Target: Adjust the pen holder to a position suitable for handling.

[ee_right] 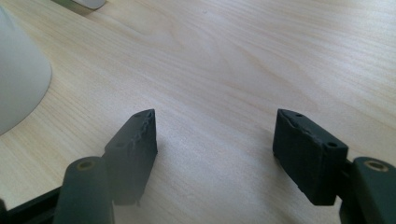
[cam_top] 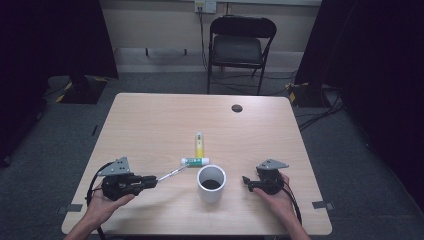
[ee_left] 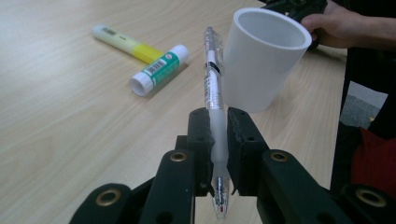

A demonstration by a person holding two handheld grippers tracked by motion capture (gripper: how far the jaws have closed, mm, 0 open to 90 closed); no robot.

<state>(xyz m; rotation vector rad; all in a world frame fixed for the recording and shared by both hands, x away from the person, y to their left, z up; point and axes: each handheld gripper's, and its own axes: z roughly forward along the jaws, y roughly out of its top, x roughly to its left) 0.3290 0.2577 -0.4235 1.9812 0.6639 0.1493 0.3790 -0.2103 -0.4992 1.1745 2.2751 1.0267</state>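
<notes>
While the left hand-held gripper (ee_left: 217, 140) is clamping a clear pen (ee_left: 212, 93) at lower centre beside the white cup (ee_left: 261, 60), the right hand-held gripper (ee_right: 215, 140) is resting wide open and empty, so dropping the pen in looks still undone.

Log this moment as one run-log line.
left gripper: shut on pen, off the table | right gripper: open, empty | cup: upright between grippers | glue stick, highlighter: lying behind cup
</notes>
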